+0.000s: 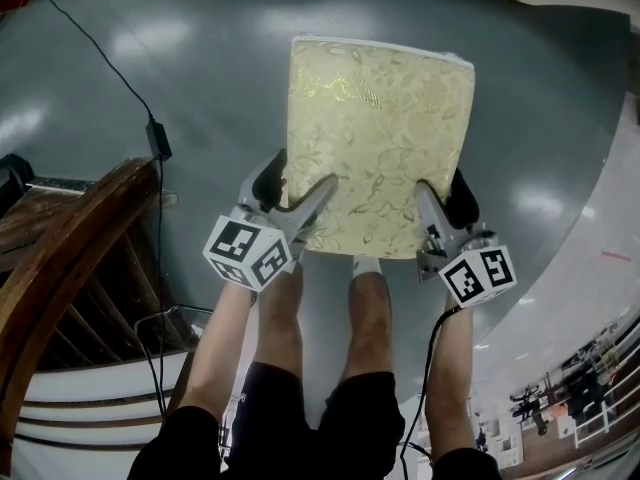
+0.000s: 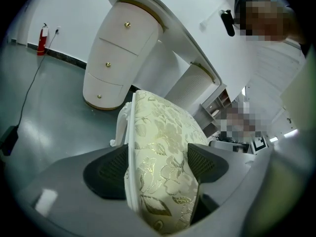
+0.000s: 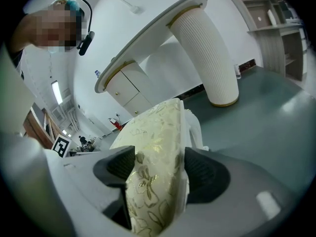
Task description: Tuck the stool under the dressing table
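Head view: stool (image 1: 380, 138) on floor (image 1: 200, 48), table (image 2: 123, 48) ahead, well apart. Left gripper (image 1: 298, 183), right gripper (image 1: 443, 193): jaws wide, astride seat corners, unclamped. We clamp both evenly, then push straight.

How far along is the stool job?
Nothing looks done yet: the stool stands on open floor, away from the dressing table. In hand: the left gripper and right gripper straddle its near edge, jaws open, not clamped. Left to do: grip it and slide it under the table.
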A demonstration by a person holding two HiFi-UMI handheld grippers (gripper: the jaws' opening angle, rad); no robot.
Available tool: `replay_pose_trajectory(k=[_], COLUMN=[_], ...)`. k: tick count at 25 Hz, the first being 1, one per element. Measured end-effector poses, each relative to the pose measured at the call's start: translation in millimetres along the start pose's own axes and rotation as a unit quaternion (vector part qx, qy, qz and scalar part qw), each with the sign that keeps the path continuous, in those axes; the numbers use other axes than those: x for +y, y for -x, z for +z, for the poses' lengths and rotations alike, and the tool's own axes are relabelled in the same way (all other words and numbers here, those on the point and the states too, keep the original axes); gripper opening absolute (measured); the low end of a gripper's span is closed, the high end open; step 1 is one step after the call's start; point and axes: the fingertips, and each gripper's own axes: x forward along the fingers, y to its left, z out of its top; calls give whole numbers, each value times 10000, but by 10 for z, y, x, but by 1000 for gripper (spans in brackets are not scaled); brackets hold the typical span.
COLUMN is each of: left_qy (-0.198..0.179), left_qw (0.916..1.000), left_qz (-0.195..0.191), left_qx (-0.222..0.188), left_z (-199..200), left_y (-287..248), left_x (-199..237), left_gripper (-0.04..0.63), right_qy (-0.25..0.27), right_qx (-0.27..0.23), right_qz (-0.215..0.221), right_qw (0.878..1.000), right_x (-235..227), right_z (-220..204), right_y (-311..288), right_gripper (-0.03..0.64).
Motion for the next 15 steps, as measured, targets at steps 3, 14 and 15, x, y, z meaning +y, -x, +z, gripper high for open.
replay_pose_trajectory(k=[3, 14, 15], left_qy=[29, 258, 276], left_qw=[10000, 9983, 9981], left_qz=[-63, -91, -98], left_qx=[-61, -520, -540], left_z=[-3, 19, 22], left_y=[-2, 1, 3], left_x=[0, 6, 9], left_gripper=[391, 391, 391], right_qy=[-37, -115, -138], right_qx=[-46, -400, -421], right_qz=[69, 100, 116], right_qw=[10000, 9991, 9990], right_x=[5, -1, -1], right_z=[-1, 19, 23], right_y=[5, 32, 34], right_gripper=[307, 307, 307])
